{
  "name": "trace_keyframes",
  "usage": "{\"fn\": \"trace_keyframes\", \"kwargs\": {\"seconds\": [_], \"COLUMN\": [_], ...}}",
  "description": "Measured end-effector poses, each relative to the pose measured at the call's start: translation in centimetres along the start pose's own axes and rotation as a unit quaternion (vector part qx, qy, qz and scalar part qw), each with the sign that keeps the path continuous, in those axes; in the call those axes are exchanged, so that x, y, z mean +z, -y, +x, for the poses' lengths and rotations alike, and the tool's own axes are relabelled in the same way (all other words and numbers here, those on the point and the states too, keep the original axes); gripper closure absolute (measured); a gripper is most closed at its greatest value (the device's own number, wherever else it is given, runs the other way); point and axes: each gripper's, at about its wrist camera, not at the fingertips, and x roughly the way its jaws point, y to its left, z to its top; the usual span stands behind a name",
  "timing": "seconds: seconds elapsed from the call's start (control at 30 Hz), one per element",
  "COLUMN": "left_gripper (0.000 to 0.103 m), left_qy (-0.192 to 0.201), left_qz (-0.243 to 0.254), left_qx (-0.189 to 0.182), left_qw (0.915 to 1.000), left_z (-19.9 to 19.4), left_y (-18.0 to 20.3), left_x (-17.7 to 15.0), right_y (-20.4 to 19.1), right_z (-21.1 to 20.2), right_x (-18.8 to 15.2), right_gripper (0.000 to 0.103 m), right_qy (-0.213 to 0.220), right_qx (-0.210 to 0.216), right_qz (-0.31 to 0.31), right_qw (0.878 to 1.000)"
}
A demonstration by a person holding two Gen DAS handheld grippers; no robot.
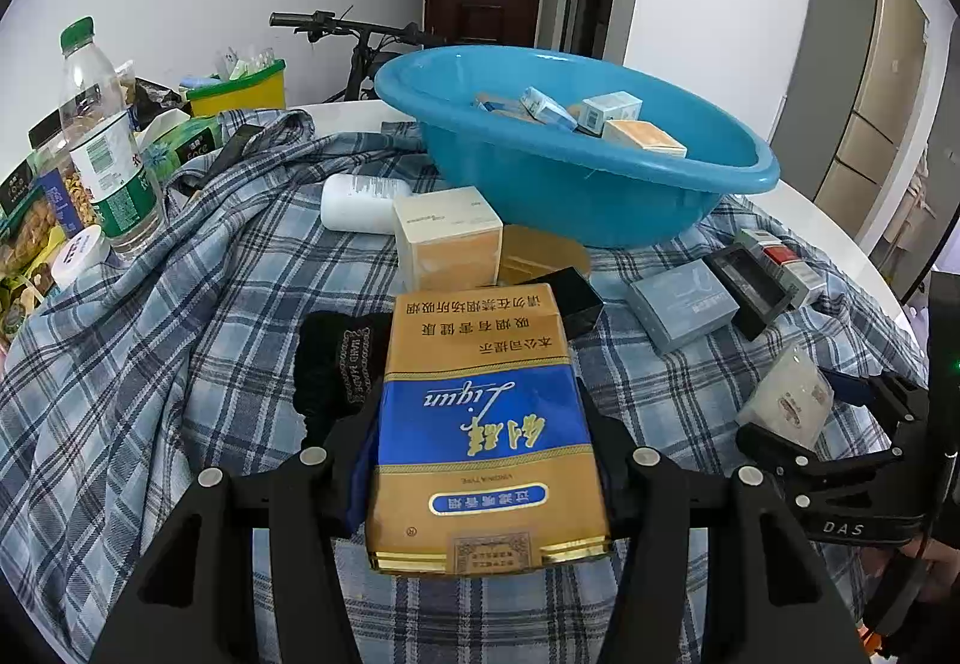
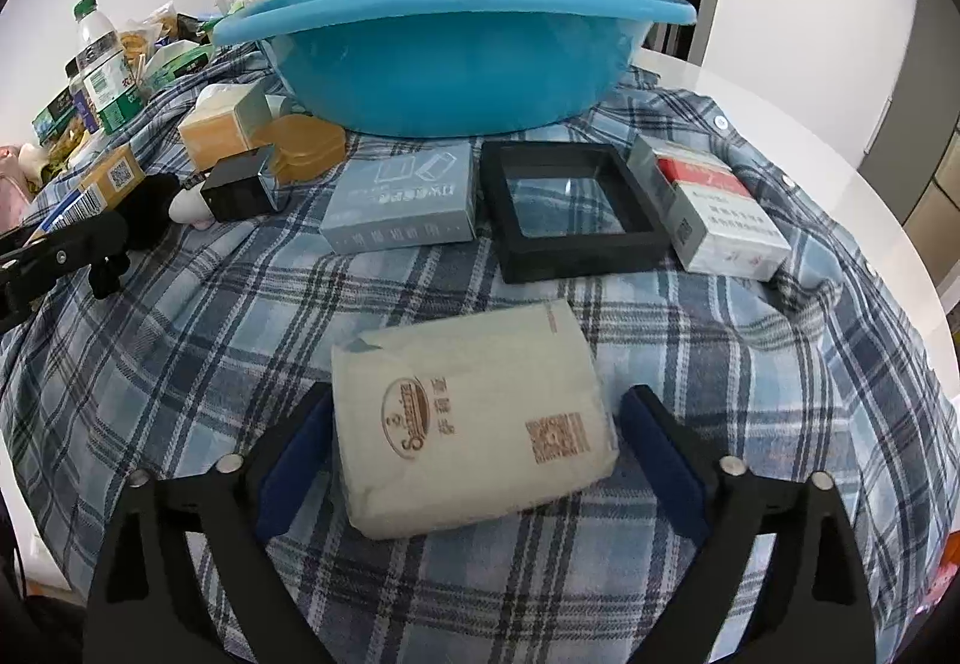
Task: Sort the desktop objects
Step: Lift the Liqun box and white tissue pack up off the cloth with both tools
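1. The left gripper (image 1: 480, 460), at the bottom centre of the left wrist view, is closed partway, its two black fingers pressed against the long sides of a gold and blue cigarette pack (image 1: 480, 424).
2. The pack's long axis runs straight away from the camera, up the frame. Its print reads upside down, and its far end points toward the blue basin (image 1: 600, 196).
3. The right gripper (image 2: 474, 442), at the bottom centre of the right wrist view, is spread wide around a white tissue packet (image 2: 474, 424). A blue pad (image 2: 660, 466) stands just beside each edge; whether they touch it cannot be told.
4. The packet lies flat on the plaid cloth (image 2: 180, 334), its long axis tilted toward the upper right of the frame.
5. Beyond it, in a row across the middle, lie a grey box (image 2: 402, 202), a black square frame (image 2: 570, 208) and a red and white cigarette pack (image 2: 714, 208).
6. The basin fills the upper centre. In the left wrist view it holds several small boxes (image 1: 600, 115).
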Motion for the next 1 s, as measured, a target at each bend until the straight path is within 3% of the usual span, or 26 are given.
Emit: {"fn": "trace_keyframes", "kwargs": {"seconds": [0.17, 0.27, 0.63, 1.0], "left_gripper": [0.046, 0.046, 0.046, 0.046], "left_qy": [-0.003, -0.004, 0.005, 0.126], "left_qz": [0.005, 0.005, 0.008, 0.048], "left_qx": [-0.003, -0.004, -0.004, 0.008], "left_qw": [1.0000, 1.0000, 1.0000, 0.9908], "left_z": [0.2, 0.2, -0.1, -4.7], "left_y": [0.3, 0.4, 0.7, 2.5], "left_x": [-0.1, -0.1, -0.1, 0.3], "right_y": [0.2, 0.3, 0.7, -0.6], "right_z": [-0.4, -0.8, -4.1, -10.3], "right_x": [-0.6, -0.7, 0.3, 1.7], "right_gripper": [0.009, 0.028, 0.029, 0.029], "right_qy": [0.005, 0.016, 0.081, 0.201], "right_qx": [0.005, -0.002, -0.003, -0.060], "right_qz": [-0.005, 0.001, 0.022, 0.025], "right_qw": [1.000, 1.000, 0.996, 0.977]}}
